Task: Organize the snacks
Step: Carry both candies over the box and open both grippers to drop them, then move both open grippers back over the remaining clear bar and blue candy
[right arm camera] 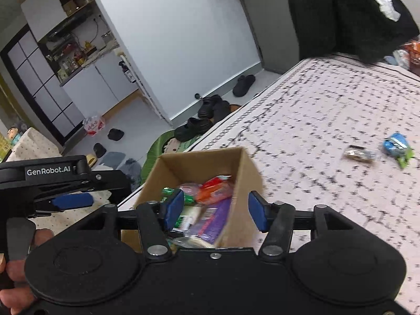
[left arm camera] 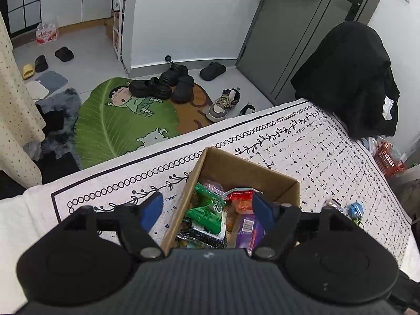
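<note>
Both hand-held grippers, left (left arm camera: 207, 211) and right (right arm camera: 215, 211), hang spread and empty over the box (right arm camera: 248, 169); your remaining snacks (right arm camera: 395, 145) lie at 2 o'clock, so lift clear first.

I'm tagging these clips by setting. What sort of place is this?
Most likely a small flat's living area near the entrance: shoes lie by a grey door, a kitchen counter sits behind, and a cloth-covered table holds the snack box.

Cardboard box (left arm camera: 231, 168) on the table (left arm camera: 328, 157) near its far edge, holding a heap of snack packets (left arm camera: 210, 210), with two more packets (right arm camera: 359, 153) (right arm camera: 396, 145) loose on the table well to its right, and shoes (left arm camera: 168, 84) on the floor mat (left arm camera: 110, 131) beyond that far edge.
</note>
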Action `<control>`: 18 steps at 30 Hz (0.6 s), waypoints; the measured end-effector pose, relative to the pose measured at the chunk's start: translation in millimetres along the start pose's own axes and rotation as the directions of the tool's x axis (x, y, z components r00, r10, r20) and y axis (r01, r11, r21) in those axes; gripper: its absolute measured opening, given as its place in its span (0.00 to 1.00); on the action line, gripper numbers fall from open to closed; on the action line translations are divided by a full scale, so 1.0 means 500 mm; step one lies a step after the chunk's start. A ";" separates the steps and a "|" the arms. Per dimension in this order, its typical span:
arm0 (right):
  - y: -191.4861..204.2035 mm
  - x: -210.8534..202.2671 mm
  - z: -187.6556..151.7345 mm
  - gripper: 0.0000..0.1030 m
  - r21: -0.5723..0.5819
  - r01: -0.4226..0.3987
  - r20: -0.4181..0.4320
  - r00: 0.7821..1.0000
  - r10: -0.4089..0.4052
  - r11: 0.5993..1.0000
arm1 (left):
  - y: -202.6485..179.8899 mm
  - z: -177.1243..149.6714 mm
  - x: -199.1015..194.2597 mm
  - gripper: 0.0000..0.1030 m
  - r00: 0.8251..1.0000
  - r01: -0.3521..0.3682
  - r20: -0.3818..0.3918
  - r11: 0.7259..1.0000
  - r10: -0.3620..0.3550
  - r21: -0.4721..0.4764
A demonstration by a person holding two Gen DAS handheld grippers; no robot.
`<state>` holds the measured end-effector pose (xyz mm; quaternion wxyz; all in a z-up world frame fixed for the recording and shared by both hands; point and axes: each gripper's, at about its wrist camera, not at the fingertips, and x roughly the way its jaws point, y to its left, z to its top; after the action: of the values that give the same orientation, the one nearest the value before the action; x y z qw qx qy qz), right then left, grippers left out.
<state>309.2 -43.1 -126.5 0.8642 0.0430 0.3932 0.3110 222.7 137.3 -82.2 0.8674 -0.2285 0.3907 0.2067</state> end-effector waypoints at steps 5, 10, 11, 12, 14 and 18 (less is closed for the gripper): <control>-0.041 -0.023 0.006 0.61 0.024 0.027 0.011 1.000 -0.027 0.999 | -0.029 -0.006 0.001 0.80 1.000 -0.001 -0.002 1.000 0.001 0.020; -0.084 -0.040 0.008 0.66 0.052 0.050 0.026 0.998 -0.052 0.997 | -0.064 -0.015 0.005 0.85 1.000 0.017 -0.019 0.999 -0.016 0.045; -0.092 -0.044 0.009 0.69 0.058 0.057 0.031 0.998 -0.058 0.997 | -0.072 -0.016 0.005 0.86 1.000 0.021 -0.021 0.998 -0.020 0.051; -0.099 -0.048 0.010 0.74 0.062 0.061 0.036 0.997 -0.064 0.996 | -0.082 -0.017 0.005 0.86 0.999 0.026 -0.023 0.998 -0.024 0.058; -0.111 -0.059 0.012 0.79 0.063 0.072 0.053 0.996 -0.075 0.995 | -0.102 -0.022 0.006 0.89 0.999 0.029 -0.026 0.997 -0.028 0.074; -0.142 -0.077 0.017 0.83 0.067 0.091 0.074 0.993 -0.096 0.994 | -0.135 -0.031 0.010 0.92 0.999 0.033 -0.019 0.996 -0.032 0.088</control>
<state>331.8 -120.7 -118.3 0.8906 0.0641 0.3708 0.2553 253.2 75.0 -79.3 0.8765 -0.1981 0.4031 0.1732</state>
